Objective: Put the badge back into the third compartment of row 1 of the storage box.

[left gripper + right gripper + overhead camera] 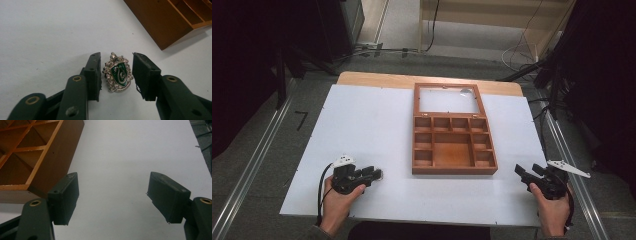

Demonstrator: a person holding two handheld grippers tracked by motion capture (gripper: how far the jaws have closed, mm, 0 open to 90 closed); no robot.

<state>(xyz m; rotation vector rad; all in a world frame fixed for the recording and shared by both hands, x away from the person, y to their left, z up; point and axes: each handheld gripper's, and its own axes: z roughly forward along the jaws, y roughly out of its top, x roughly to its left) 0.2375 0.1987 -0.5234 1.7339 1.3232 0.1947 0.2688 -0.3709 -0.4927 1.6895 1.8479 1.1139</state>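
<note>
- Left gripper [116,72] is sitting low on the white table [362,130], near its front-left part, held in the person's left hand [337,200].
- A badge [118,73], silver-edged with a green shield and a curled snake, is lying flat on the table between the left gripper's two pads [93,75].
- Left pad is standing just beside the badge's edge, close to touching; right pad is showing a thin strip of table between it and the badge. Jaws are part-closed around it, not yet pressing.
- In the high view the badge is too small to make out at the left gripper [374,174] tips.
- Wooden box [454,145] is lying open at table centre, glass lid [447,99] folded back flat on the far side, compartments showing bare wood.
- Box corner [172,22] is showing beyond the badge, well apart from it.
- Right gripper [525,174] is resting at the table's front-right edge in the right hand [552,210], jaws spread wide, nothing between them.
- In the right gripper view, right gripper [113,195] is pointing along bare table, with the box [37,152] wall just beside its left jaw.
</note>
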